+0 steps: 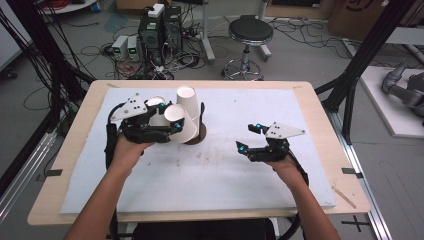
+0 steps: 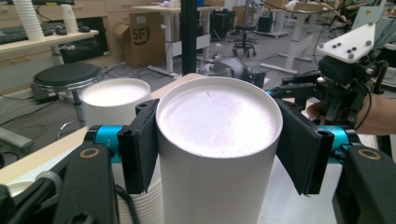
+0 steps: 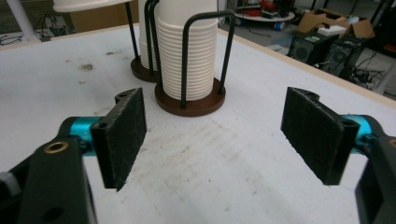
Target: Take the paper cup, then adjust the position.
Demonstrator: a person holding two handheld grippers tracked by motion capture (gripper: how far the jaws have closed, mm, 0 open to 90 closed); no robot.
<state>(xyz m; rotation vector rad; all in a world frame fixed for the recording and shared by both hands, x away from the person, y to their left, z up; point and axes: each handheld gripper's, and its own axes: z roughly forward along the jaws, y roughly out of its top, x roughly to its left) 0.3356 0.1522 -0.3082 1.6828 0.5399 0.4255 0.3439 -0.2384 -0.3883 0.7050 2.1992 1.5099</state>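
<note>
Gripping white cup (image 2: 219, 144), left gripper (image 2: 219, 140) jaws clamped | right gripper (image 3: 215, 135) level, jaws apart, empty

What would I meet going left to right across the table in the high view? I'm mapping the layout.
Left gripper shut on a white paper cup → cup holder's black wire → bare table middle → right gripper, fingers open.

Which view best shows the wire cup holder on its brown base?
The right gripper view: the cup holder stands whole, wire loops around the stacked cups. The high view shows its base edge under cups. The left gripper view shows cups, not the holder.
</note>
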